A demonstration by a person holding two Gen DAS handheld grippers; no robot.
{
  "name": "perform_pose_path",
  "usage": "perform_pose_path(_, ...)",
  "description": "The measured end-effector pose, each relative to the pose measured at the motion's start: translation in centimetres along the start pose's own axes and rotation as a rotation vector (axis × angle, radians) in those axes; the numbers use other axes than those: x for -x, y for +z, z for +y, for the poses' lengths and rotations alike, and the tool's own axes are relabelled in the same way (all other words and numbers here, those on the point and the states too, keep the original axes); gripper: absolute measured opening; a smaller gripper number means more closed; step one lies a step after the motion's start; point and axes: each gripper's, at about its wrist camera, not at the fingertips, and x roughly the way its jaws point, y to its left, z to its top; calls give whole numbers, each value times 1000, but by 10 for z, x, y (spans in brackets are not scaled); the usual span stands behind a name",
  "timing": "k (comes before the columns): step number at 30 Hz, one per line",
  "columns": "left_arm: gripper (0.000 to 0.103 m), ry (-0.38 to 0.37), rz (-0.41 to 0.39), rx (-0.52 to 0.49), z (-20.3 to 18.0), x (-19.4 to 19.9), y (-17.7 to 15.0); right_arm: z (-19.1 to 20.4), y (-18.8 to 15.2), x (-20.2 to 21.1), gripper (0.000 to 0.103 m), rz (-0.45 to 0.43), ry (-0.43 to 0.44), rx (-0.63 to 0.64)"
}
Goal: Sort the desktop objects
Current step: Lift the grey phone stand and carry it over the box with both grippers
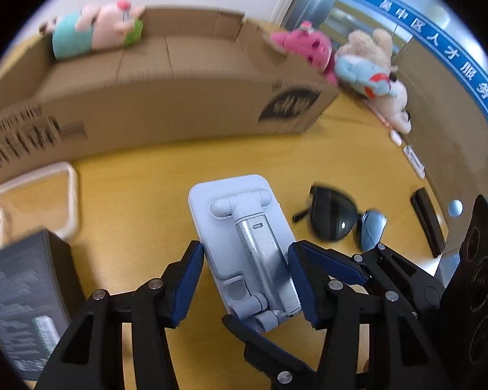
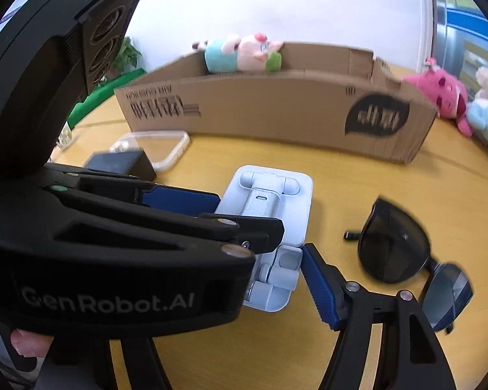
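Left tongs (image 1: 245, 279) straddled the folded phone stand (image 1: 244, 247) flat on the desk (image 1: 146, 201), jaws open, pads beside its long edges, not clearly gripping. Stand's long axis ran straight ahead toward the cardboard box (image 1: 179, 97); right tongs (image 2: 276, 260) open at its near end

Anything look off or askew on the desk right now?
Nothing broken or spilled. The sunglasses lie lens-down with their temples folded, and a pink plush is draped over the cardboard box's back rim rather than inside it.
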Motion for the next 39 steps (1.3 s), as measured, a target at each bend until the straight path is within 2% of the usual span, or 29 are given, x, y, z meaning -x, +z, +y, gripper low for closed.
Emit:
perform_pose_path(6,53,22,-128,-61,-4,41,40,4,39,26,68,-113,-20,37)
perform_pose_path(12,53,36,-247,-119,-4,81,90,9,99,51,68,-230,-56,91)
perform_pose_path(17,53,36,-292,-147,3,96,139,5,157,51,68,-281,-55,105)
perform_pose_path(21,53,64,-327,-181,7,98,184,-4,203,46,68,-305,-61,106)
perform_pose_path(27,53,24,-305,-142,34,81,246,-26,271,14,68,-291,-74,115)
perform_pose_path(30,53,34,-294,-137,46,64,273,-35,293,-5,68,-271,-64,100)
perform_pose_path(35,53,-2,-241,-98,76,22,315,-54,329,-53,68,-216,-79,105)
perform_pose_path(39,53,-15,-183,-68,93,-23,336,-80,348,-97,68,-159,-65,72)
